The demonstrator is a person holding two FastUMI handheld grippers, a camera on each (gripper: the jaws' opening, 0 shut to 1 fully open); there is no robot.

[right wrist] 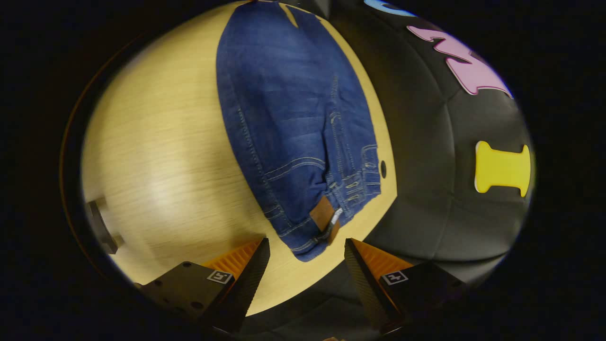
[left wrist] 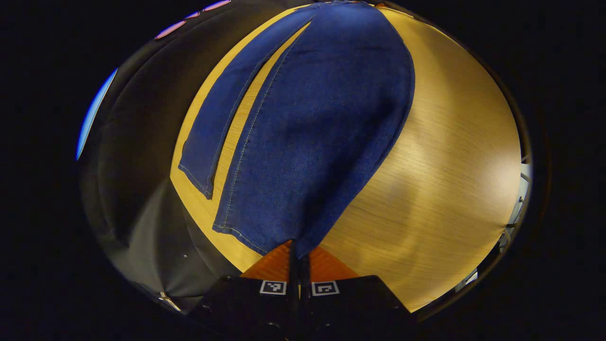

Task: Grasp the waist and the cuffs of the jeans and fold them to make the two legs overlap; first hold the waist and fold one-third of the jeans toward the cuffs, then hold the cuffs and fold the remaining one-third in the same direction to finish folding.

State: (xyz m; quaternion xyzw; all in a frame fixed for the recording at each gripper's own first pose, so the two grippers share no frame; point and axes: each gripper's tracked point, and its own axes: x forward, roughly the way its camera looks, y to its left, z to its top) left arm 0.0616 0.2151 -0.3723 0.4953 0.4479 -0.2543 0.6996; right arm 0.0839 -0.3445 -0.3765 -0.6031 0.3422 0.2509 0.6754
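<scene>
Left gripper (left wrist: 299,258) pinches a cuff (left wrist: 265,239); right gripper (right wrist: 307,258) gapes wide before the waist (right wrist: 326,218) — jeans (right wrist: 289,109) lying lengthwise between them on the table (right wrist: 156,156).

The left gripper view looks from the cuff end of the jeans (left wrist: 312,128), very near and low over the counter (left wrist: 450,166), facing along the legs toward the far waist. The right gripper view looks from the waist end, a little higher, facing along the jeans (right wrist: 293,123) toward the cuffs. Both views share the jeans and the wooden counter (right wrist: 161,166).
</scene>
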